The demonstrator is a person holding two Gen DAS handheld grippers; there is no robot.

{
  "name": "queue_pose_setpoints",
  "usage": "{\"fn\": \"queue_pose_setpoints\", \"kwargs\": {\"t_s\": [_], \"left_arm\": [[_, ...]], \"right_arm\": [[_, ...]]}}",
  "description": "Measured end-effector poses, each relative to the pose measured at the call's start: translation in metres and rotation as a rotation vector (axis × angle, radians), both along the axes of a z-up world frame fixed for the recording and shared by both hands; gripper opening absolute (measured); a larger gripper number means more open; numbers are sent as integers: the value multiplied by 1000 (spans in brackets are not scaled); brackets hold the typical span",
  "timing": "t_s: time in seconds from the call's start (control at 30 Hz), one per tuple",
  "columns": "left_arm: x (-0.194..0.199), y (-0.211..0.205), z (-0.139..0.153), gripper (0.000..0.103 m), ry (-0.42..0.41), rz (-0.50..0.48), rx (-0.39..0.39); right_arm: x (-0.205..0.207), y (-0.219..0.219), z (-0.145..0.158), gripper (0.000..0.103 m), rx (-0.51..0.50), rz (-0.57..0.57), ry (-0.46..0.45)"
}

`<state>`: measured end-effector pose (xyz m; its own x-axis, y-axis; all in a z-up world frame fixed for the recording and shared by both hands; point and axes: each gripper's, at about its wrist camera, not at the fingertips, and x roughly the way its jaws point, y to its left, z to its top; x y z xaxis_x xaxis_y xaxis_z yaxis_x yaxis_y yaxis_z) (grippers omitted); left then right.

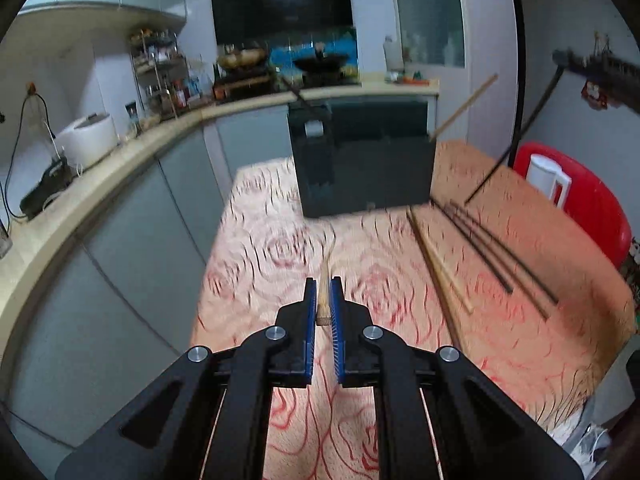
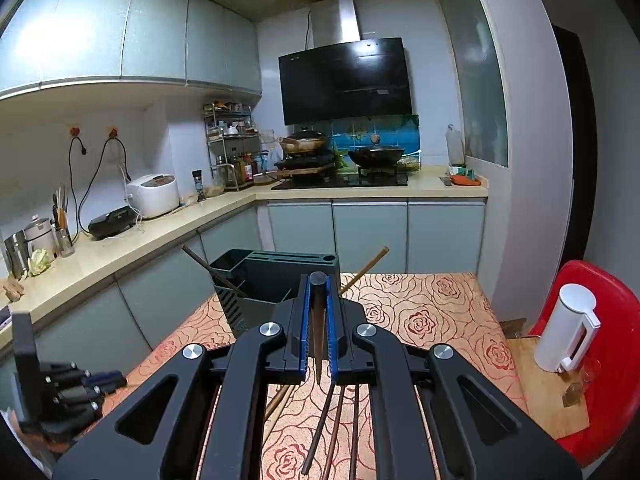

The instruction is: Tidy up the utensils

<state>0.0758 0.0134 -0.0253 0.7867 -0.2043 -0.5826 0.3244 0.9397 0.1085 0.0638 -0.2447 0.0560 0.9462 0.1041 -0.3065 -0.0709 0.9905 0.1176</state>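
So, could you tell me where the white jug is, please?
In the right wrist view the white jug stands far right on a wooden board, before the red chair.

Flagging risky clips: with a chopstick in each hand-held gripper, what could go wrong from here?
1. The left hand-held gripper pinches its light chopstick near the very end; it could pivot or slip.
2. The right hand-held gripper holds a dark chopstick pointing down; it may snag the chopsticks on the table.
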Motion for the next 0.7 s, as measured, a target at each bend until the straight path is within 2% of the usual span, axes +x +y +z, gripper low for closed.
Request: {"fn": "queue_pose_setpoints", "kwargs": {"t_s": [0.27,0.43,0.7], "left_arm": [[28,-12,52,7,-62,-42,-18],[46,-24,99,7,-98,-86,-24],[75,-51,174,7,-172,-132,-81]], "right_arm": [[12,-1,27,8,7,22,-28],[23,-4,53,8,14,34,-55],[52,-12,81,8,34,28,-61]]}}
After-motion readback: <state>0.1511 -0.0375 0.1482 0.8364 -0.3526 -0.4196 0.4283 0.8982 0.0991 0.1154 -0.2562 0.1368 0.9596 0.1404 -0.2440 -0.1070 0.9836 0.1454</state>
